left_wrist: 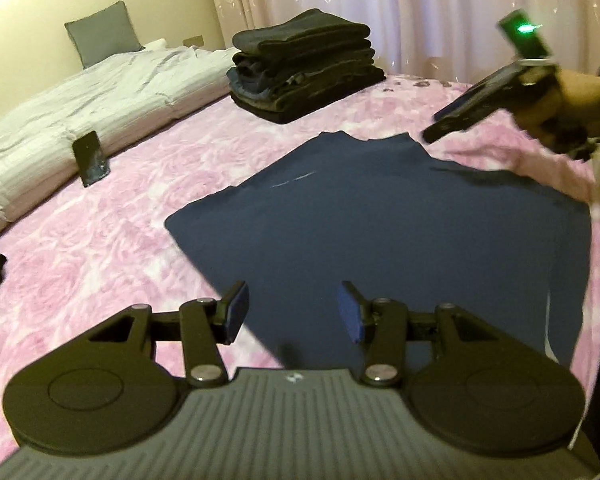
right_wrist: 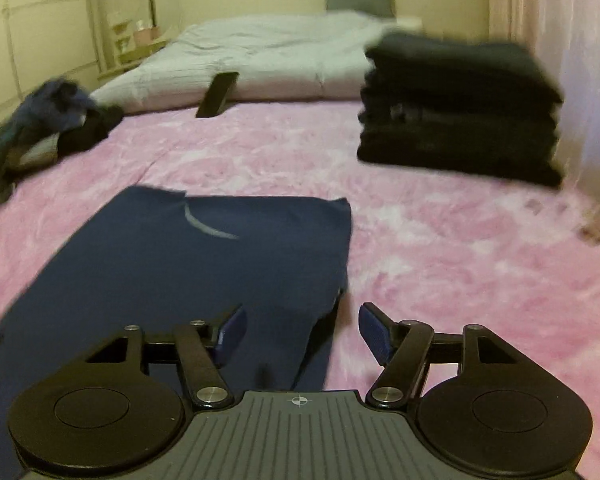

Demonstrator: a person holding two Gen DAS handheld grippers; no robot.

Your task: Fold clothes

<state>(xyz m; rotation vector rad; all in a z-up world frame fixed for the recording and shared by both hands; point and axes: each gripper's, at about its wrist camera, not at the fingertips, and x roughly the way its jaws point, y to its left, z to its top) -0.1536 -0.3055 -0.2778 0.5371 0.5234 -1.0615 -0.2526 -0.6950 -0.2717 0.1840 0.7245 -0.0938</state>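
Observation:
A dark blue T-shirt [left_wrist: 380,224] lies flat and partly folded on the pink bedspread [left_wrist: 100,264]. It also shows in the right wrist view [right_wrist: 188,264]. My left gripper [left_wrist: 294,314] is open and empty, held over the shirt's near left edge. My right gripper [right_wrist: 302,334] is open and empty, over the shirt's right edge. In the left wrist view the right gripper [left_wrist: 440,130] is seen from the side above the shirt's far right part.
A stack of folded dark clothes [left_wrist: 306,66] [right_wrist: 460,112] stands at the far side of the bed. A heap of unfolded clothes [right_wrist: 44,124] lies at the left. A phone [left_wrist: 91,158] [right_wrist: 218,94] leans against a white duvet [left_wrist: 80,100]. Curtains [left_wrist: 420,8] hang behind.

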